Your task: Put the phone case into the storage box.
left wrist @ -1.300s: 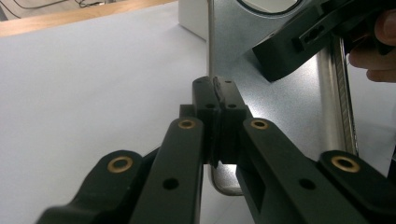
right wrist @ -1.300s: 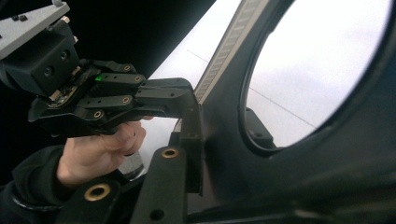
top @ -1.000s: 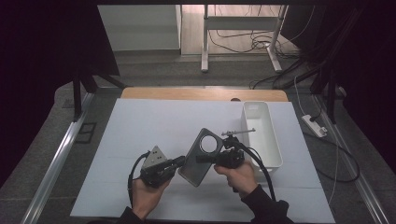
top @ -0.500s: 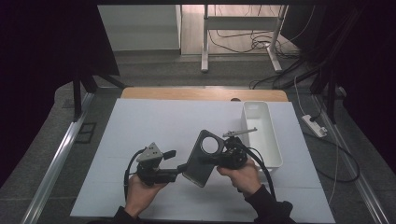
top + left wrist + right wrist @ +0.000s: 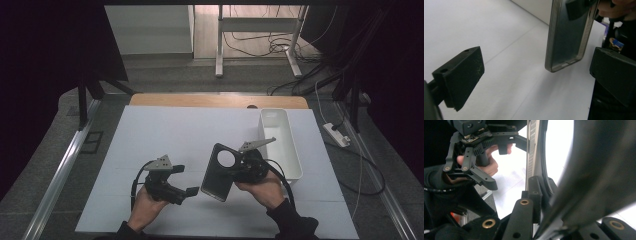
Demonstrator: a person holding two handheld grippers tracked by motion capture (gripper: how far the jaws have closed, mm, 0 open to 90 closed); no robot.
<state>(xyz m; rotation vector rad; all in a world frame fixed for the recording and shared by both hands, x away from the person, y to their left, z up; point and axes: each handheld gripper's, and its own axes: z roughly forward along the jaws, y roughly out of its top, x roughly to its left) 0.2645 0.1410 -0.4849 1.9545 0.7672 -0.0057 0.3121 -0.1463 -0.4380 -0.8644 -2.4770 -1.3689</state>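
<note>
A dark phone case [image 5: 218, 174] with a round camera hole hangs tilted above the white table [image 5: 150, 135], and my right gripper [image 5: 244, 165] is shut on its right edge. In the right gripper view the case's edge [image 5: 531, 150] runs upright from between the closed jaws. My left gripper [image 5: 185, 180] stands open just left of the case's lower corner, not touching it. The left gripper view has the case's hollow inner side [image 5: 565, 35] hanging ahead of the two wide-apart pads [image 5: 464, 72]. Across the case, the left gripper [image 5: 506, 162] appears with its hand.
A long white bin [image 5: 280, 145] stands at the right of the table, close behind my right hand. A wooden strip [image 5: 215, 101] edges the table's far side. Cables and a power strip [image 5: 336, 135] lie on the floor to the right.
The case has tipped and shifted slightly right and toward the person in the right gripper. The left gripper has drawn a little away from the case and stands open.
</note>
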